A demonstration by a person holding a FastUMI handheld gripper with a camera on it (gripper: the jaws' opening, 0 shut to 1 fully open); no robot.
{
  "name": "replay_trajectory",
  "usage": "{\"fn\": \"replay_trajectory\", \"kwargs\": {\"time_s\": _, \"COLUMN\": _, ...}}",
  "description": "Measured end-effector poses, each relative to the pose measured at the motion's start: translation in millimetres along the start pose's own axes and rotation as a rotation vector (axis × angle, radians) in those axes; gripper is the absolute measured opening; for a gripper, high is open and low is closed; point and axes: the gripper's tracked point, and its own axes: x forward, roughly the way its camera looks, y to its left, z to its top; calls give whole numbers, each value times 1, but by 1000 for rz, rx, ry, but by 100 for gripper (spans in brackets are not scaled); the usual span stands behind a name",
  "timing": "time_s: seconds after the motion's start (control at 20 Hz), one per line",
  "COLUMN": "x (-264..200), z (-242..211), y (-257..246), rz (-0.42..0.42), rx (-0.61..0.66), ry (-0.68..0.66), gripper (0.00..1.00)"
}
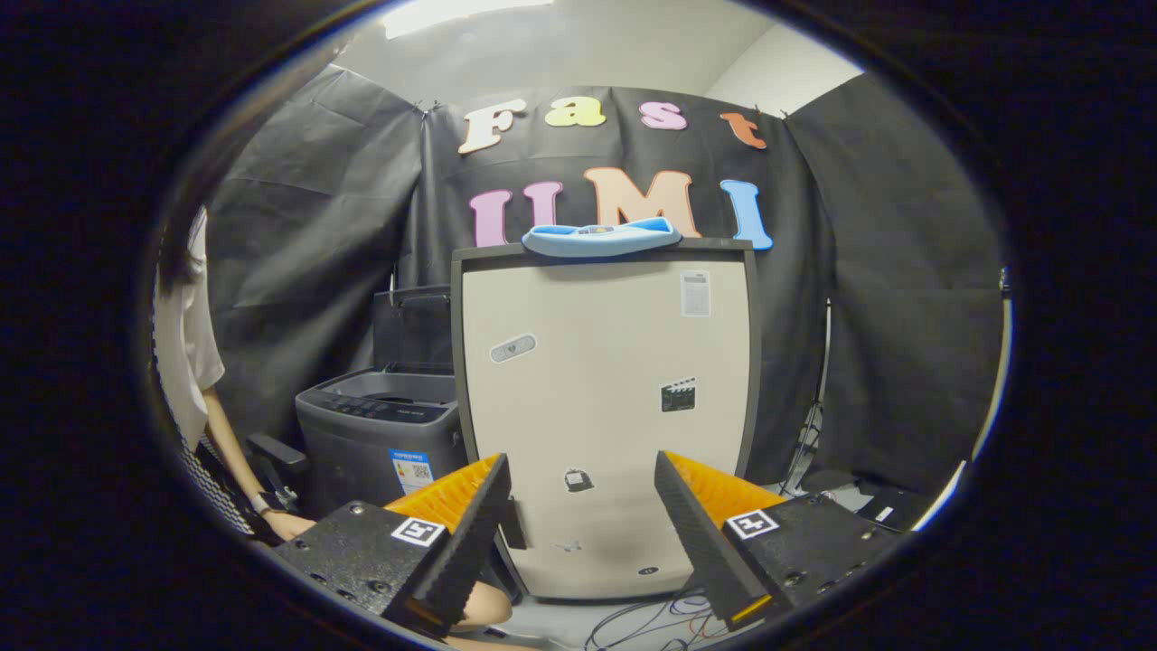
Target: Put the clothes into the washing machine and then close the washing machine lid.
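Two gripper fingers [583, 520] stand wide apart with nothing between them and nothing held; the gripper is plainly open and idle. Directly beyond the fingers stands a tall cream-coloured cabinet with a dark frame [604, 407], its front panel bearing several small stickers; whether it is a refrigerator or another appliance cannot be told. On the cabinet's top edge lies a folded light-blue and white cloth item [601, 238], flat and clear of the fingers, well beyond them. To the left of the cabinet and just beside it sits a dark grey top-loading washing machine [378, 443], lower than the cabinet, with its lid [413, 325] raised upright at the back and the tub opening exposed. The contents of the tub cannot be seen from this angle. A label is fixed to the machine's front face. Left of the machine, a person in a white short-sleeved top [185, 362] stands partly in view, one arm [237, 457] lowered with a wristband at the wrist. Loose cables [646, 624] lie on the pale floor ahead of the fingers, near the foot of the cabinet.
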Motion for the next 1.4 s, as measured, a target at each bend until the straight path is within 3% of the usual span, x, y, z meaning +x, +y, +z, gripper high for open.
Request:
{"fn": "replay_trajectory", "kwargs": {"time_s": 0.55, "x": 0, "z": 1, "y": 0, "rz": 7, "rx": 0, "ry": -5, "gripper": 97}}
{"fn": "replay_trajectory", "kwargs": {"time_s": 0.75, "x": 7, "z": 3, "y": -14, "rz": -99, "rx": 30, "ry": -6, "gripper": 98}}
{"fn": "replay_trajectory", "kwargs": {"time_s": 0.95, "x": 31, "z": 57, "y": -9, "rz": -125, "rx": 84, "ry": -100, "gripper": 97}}
{"fn": "replay_trajectory", "kwargs": {"time_s": 1.15, "x": 59, "z": 126, "y": -10, "rz": -179, "rx": 47, "ry": -105, "gripper": 97}}
{"fn": "replay_trajectory", "kwargs": {"time_s": 1.4, "x": 113, "z": 236, "y": 23, "rz": -140, "rx": -39, "ry": -202, "gripper": 97}}
